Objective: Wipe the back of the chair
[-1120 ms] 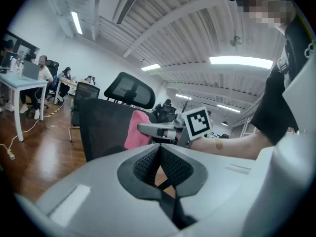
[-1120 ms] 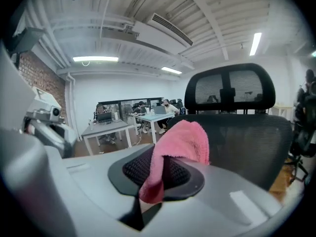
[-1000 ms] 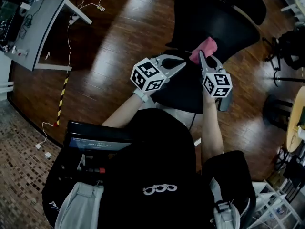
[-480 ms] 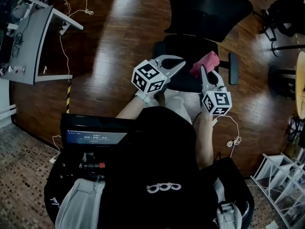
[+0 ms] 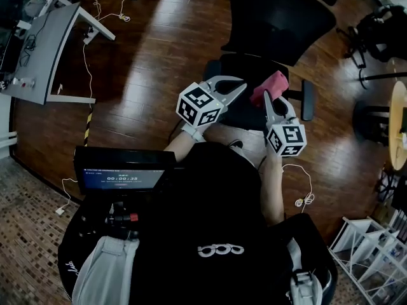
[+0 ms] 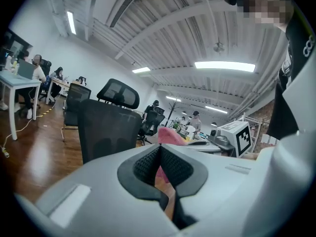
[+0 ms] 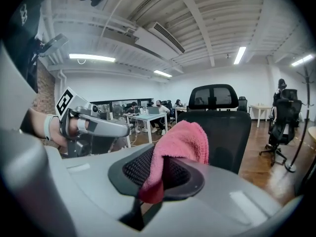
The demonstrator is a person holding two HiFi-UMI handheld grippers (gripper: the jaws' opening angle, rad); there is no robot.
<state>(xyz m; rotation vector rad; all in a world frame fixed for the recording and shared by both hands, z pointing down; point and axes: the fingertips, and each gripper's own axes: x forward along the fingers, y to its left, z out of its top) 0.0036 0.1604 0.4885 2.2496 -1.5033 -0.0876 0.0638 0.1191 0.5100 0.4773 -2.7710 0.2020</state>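
Right gripper (image 7: 155,168) pinches pink cloth (image 7: 180,141) — jaws clamped on its lower edge, rest bunched above pads. Left gripper (image 6: 159,154) just beside it, jaws pressed together, nothing between them. Both held over seat (image 5: 248,65) of black office chair (image 5: 280,18); cloth seems short of chair's back, though contact hard to judge from above. Beyond — wood floor (image 5: 159,43), grey desk (image 5: 44,49) at far left.
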